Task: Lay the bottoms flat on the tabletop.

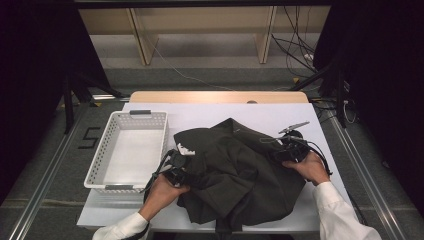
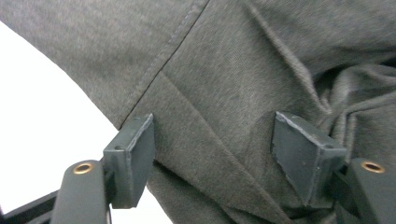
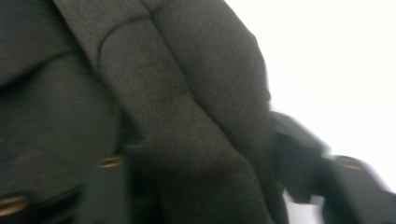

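Note:
A dark grey garment (image 1: 240,170) lies crumpled on the white table top (image 1: 200,112). At its left edge, my left gripper (image 1: 191,176) points into the cloth. In the left gripper view its jaws (image 2: 215,154) stand wide apart over a seamed part of the garment (image 2: 233,93), and the pads are not pressing on it. My right gripper (image 1: 281,152) is at the garment's right side. The right gripper view is blurred. There a thick fold of the garment (image 3: 163,116) runs between the jaws of that gripper (image 3: 205,163), and I cannot make out whether they press on it.
An empty white perforated basket (image 1: 100,170) stands at the left of the table, close to my left hand. Bare white table shows behind the garment and along the right edge. Cables and stand legs lie on the floor beyond the table.

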